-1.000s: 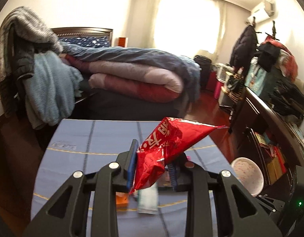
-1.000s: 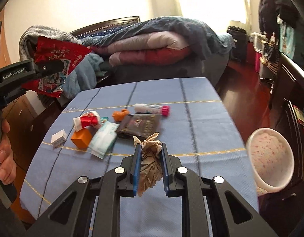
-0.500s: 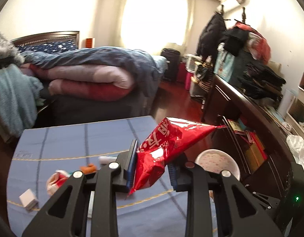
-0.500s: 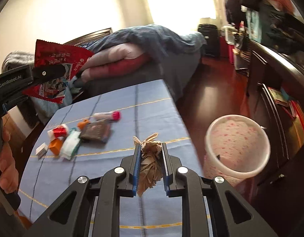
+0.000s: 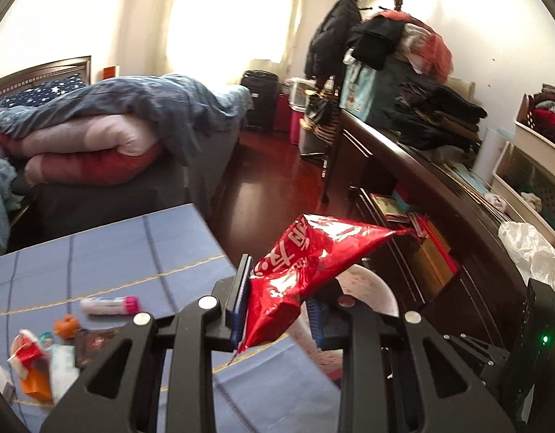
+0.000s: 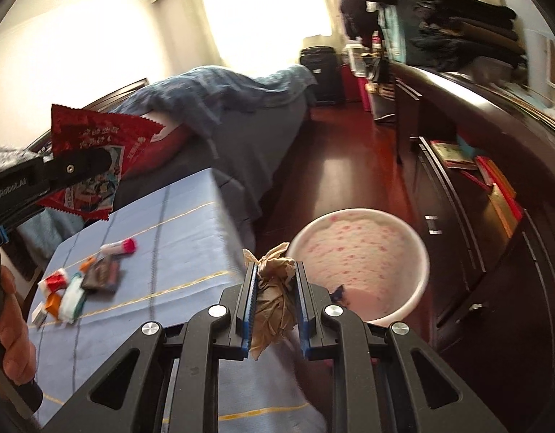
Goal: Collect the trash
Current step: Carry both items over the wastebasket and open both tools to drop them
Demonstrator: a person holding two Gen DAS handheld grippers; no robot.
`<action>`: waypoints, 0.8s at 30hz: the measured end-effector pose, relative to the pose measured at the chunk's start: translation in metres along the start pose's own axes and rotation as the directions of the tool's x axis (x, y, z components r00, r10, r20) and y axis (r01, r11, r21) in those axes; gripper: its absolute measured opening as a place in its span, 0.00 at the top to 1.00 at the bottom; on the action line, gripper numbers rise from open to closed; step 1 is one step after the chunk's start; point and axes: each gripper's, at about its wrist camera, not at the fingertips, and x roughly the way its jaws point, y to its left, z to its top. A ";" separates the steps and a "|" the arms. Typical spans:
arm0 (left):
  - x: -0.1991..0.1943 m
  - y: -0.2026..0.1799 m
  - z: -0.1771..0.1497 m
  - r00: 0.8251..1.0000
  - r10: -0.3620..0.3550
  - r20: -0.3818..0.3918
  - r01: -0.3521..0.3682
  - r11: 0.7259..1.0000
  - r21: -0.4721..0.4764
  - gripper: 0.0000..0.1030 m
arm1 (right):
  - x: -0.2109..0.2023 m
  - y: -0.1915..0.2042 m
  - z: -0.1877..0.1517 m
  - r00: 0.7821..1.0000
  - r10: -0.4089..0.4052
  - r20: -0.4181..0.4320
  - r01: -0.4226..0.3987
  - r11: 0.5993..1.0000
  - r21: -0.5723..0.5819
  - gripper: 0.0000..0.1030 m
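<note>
Currently mid-task | left gripper [image 5: 279,306] clamps wrapper [image 5: 306,263] | right gripper [image 6: 275,303] clamps paper wad [image 6: 273,296] beside bin [image 6: 360,270] | neither dropped | several items [image 6: 78,285] left on table [image 6: 190,252]

One crinkled red foil wrapper [image 5: 306,263], one crumpled brown paper wad [image 6: 273,299], one round pink-speckled white bin [image 6: 360,270], one pink-capped white tube [image 6: 119,246], one dark flat packet [image 6: 101,273] (other small litter blurs together).

Both tongs swung right, nearer the bin [image 6: 356,263].
</note>
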 end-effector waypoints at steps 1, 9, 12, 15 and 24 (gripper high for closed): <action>0.006 -0.006 0.002 1.000 -0.007 -0.004 0.007 1.000 0.012 0.72 | 0.001 -0.006 0.002 1.000 -0.009 0.004 0.009 1.000 0.008 0.81; 0.059 -0.041 0.002 0.995 -0.069 -0.066 0.073 0.995 0.061 0.72 | 0.021 -0.041 0.013 0.997 -0.077 0.013 0.076 0.996 0.044 0.81; 0.087 -0.053 0.002 0.990 -0.096 -0.107 0.103 0.993 0.063 0.72 | 0.031 -0.056 0.017 0.995 -0.095 0.013 0.094 0.994 0.061 0.81; 0.112 -0.061 0.002 0.983 -0.118 -0.139 0.127 0.991 0.054 0.72 | 0.044 -0.073 0.020 0.994 -0.110 0.002 0.109 0.990 0.086 0.81; 0.174 -0.081 -0.004 0.974 -0.118 -0.193 0.132 0.989 0.060 0.53 | 0.085 -0.101 0.022 0.988 -0.148 -0.032 0.150 0.984 0.095 0.71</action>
